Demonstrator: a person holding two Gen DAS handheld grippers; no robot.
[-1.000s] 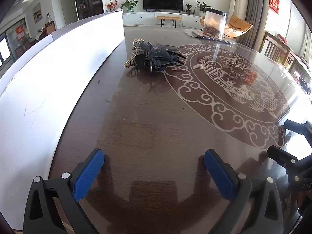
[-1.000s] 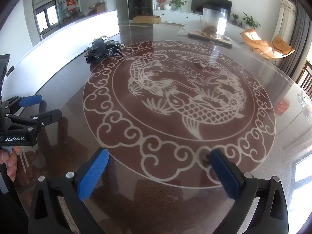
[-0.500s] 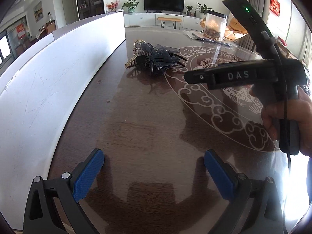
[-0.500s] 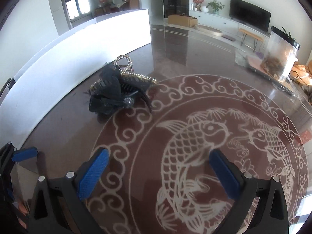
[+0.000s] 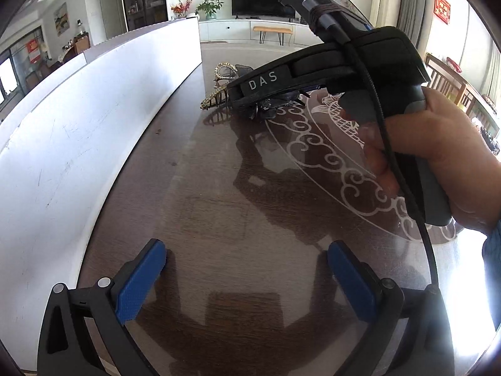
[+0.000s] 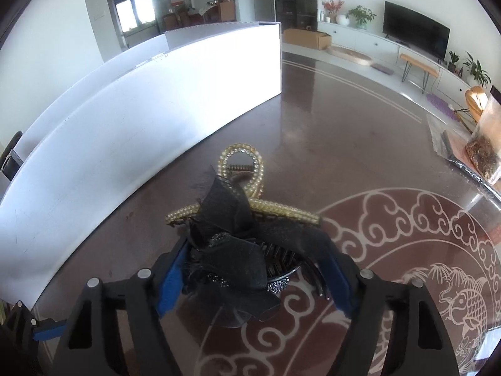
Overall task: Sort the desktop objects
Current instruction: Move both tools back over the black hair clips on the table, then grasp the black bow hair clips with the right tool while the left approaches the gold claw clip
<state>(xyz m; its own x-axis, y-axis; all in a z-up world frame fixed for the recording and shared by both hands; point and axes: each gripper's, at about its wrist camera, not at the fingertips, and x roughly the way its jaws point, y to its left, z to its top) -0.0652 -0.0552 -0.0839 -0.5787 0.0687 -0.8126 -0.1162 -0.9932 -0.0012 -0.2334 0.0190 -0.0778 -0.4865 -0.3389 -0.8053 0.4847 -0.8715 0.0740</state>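
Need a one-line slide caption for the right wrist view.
Right gripper closing around a black bow hair clip lying against a gold rhinestone hair claw on the glossy table.

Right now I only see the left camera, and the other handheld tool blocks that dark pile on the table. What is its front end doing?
Observer: The right gripper has a black hair clip with a gauzy bow between its blue pads, and its jaws are closing.
Operator: Is the gold thing caught too?
Observer: No. The gold beaded hair clip lies beyond the pads, with the bow draped over its bar.
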